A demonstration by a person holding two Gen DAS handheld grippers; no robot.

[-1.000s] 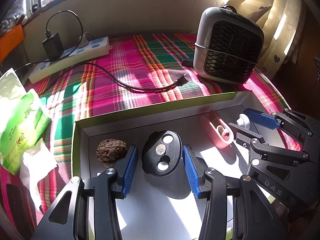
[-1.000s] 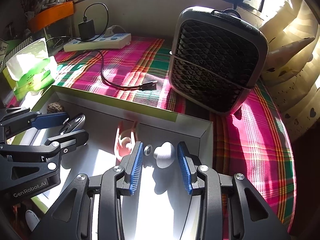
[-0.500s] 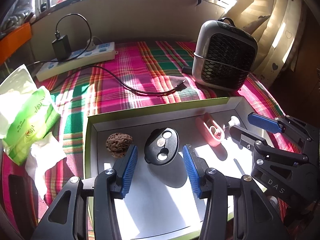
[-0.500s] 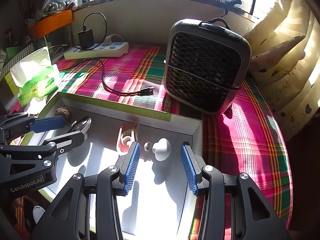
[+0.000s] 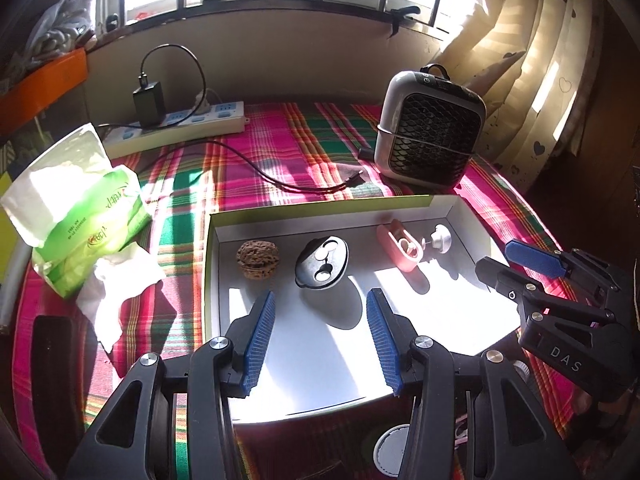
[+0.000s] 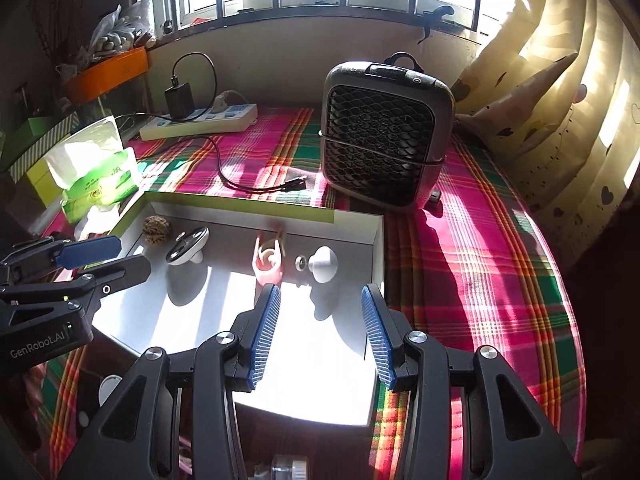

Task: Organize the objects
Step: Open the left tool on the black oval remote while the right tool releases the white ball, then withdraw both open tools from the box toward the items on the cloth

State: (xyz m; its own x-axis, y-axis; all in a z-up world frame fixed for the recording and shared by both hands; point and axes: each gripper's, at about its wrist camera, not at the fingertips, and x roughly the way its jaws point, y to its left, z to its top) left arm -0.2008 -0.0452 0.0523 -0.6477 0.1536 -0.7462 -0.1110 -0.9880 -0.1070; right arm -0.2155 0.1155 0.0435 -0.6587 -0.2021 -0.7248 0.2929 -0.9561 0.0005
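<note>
Both grippers hover side by side above the near edge of a shallow white tray (image 5: pixel 460 208), fingers spread and holding nothing. The left gripper (image 5: pixel 320 330) points toward a black oval piece (image 5: pixel 322 258); the right gripper (image 6: pixel 318 330) toward a white knob (image 6: pixel 324 264). A walnut (image 5: pixel 256 258) and pink clip (image 5: pixel 400 246) lie in the same row. Beyond stands a small heater (image 6: pixel 384 136).
</note>
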